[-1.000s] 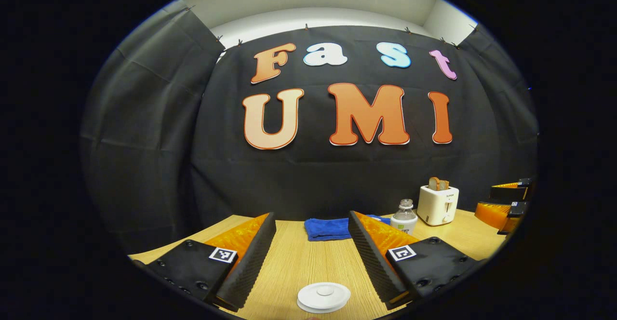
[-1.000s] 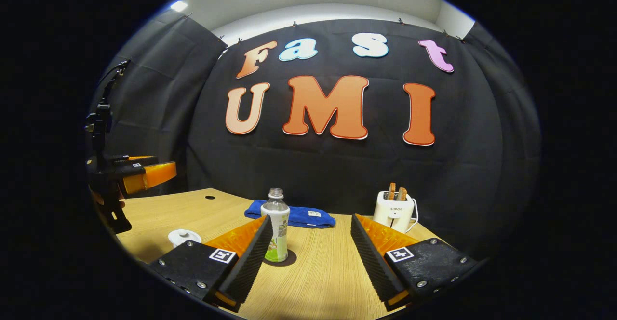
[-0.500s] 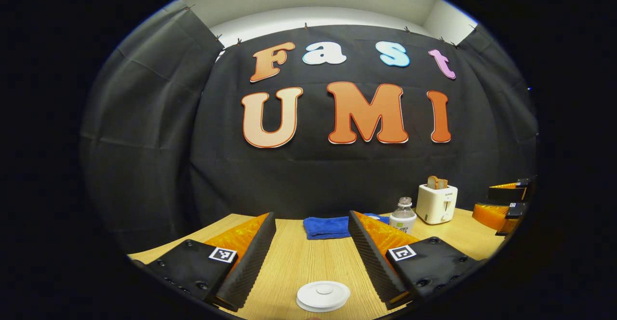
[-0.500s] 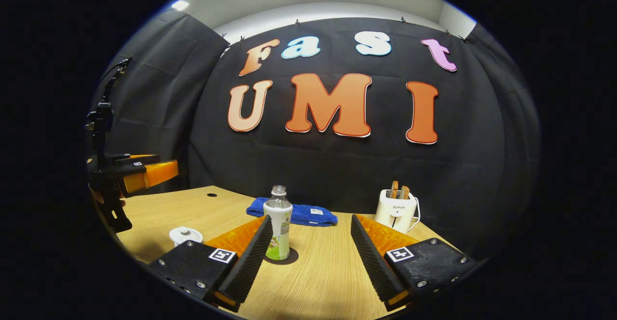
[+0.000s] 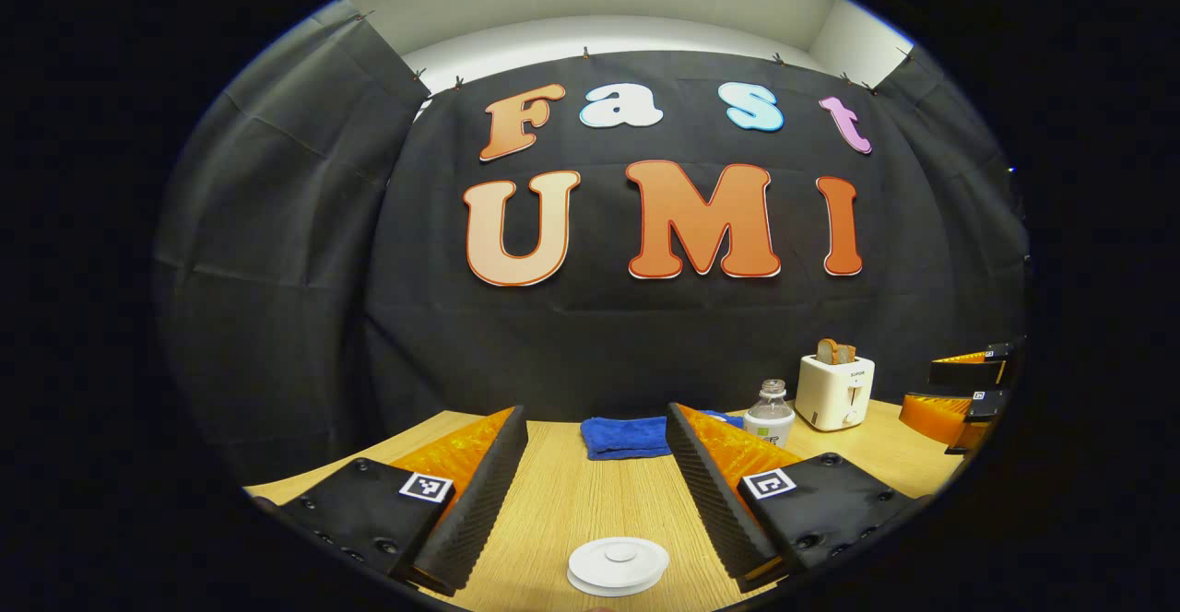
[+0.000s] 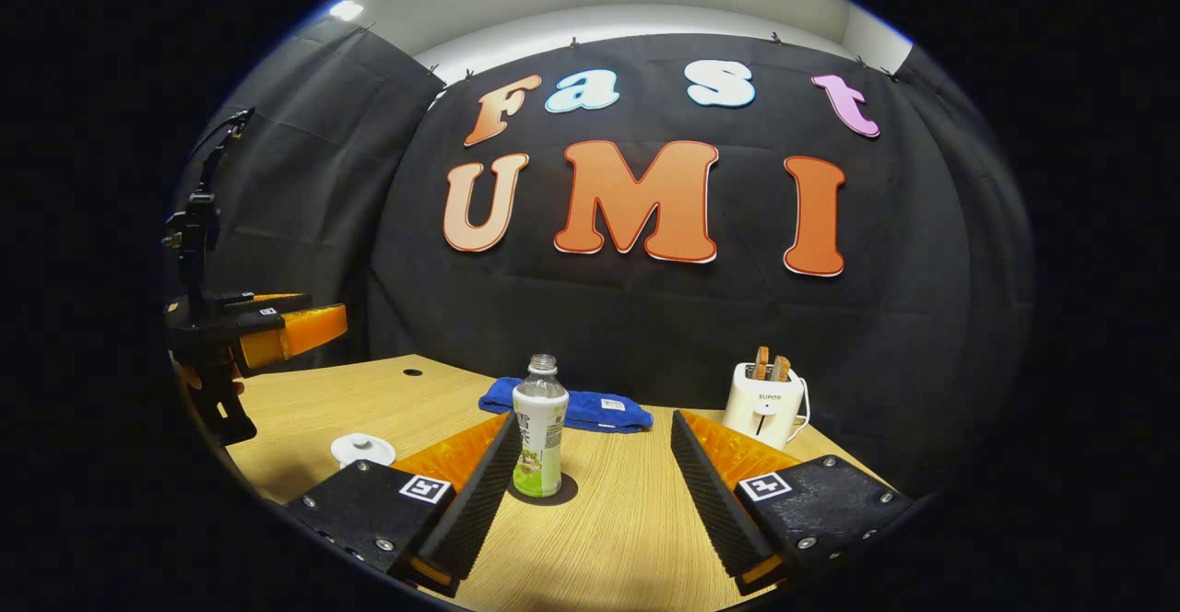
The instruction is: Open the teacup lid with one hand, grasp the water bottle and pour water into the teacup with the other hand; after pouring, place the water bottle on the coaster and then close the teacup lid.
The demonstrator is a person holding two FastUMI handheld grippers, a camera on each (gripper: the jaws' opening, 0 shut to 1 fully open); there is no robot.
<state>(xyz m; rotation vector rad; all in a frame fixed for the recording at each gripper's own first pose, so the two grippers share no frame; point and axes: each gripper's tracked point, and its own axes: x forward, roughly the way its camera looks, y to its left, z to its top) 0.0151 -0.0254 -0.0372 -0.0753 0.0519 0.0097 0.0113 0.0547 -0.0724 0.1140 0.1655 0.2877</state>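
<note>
The teacup lid (image 5: 618, 564) is seen low on the desk (image 5: 572, 501), between the widely parted fingers of the empty left hand-held gripper (image 5: 597, 488). The right hand-held gripper (image 6: 590, 492) is likewise held wide, empty. Farther off, the water bottle (image 6: 539, 428) stands upright, apparently on a dark coaster (image 6: 562, 492).

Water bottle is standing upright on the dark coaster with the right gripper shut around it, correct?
Not quite. The water bottle does stand upright on the dark coaster, but the right gripper is open, and the bottle stands free beyond its left finger. The right gripper view shows this.
</note>
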